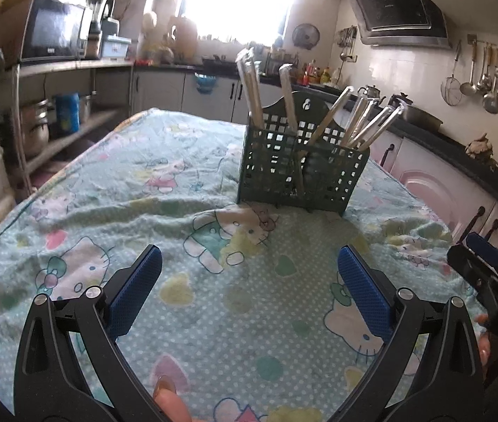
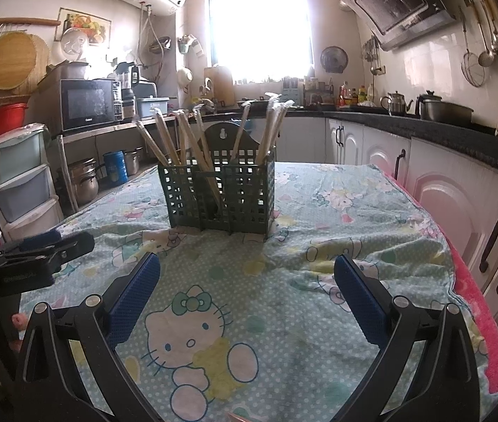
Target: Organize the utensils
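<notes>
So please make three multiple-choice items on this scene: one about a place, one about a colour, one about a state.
1. Where are the wrapped chopsticks?
A. flat on the cloth
B. standing in the basket
C. in the right gripper

2. What colour is the basket?
A. dark green
B. red
C. white

3. In what state is the left gripper?
A. shut on a chopstick
B. shut on nothing
C. open and empty

Answers:
1 B, because the chopsticks lean upright in both compartments and none lies on the cloth.
2 A, because its lattice walls are dark green in both views.
3 C, because its blue pads stand wide apart with only cloth between them; the right gripper is open too.
</notes>
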Demonstrator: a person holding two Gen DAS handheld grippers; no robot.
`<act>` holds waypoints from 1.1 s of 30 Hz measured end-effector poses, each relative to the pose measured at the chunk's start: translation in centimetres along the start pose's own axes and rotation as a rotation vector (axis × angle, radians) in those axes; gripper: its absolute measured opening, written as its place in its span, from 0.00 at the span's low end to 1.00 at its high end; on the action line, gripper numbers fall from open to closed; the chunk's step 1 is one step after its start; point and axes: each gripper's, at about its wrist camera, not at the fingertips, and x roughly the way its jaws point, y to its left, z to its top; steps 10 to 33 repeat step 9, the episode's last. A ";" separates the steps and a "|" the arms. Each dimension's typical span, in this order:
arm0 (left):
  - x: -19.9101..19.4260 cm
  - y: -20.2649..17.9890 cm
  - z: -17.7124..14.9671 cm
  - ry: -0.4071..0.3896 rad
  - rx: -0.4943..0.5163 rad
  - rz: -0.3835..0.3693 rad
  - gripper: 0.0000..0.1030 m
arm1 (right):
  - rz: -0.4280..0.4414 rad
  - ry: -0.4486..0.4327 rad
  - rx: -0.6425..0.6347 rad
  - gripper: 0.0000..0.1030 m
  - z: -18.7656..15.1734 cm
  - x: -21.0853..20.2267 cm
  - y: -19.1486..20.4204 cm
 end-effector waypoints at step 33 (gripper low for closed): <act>4.4 11.8 3.7 0.189 -0.093 0.353 0.89 | -0.216 0.358 0.154 0.94 0.2 6.6 -11.6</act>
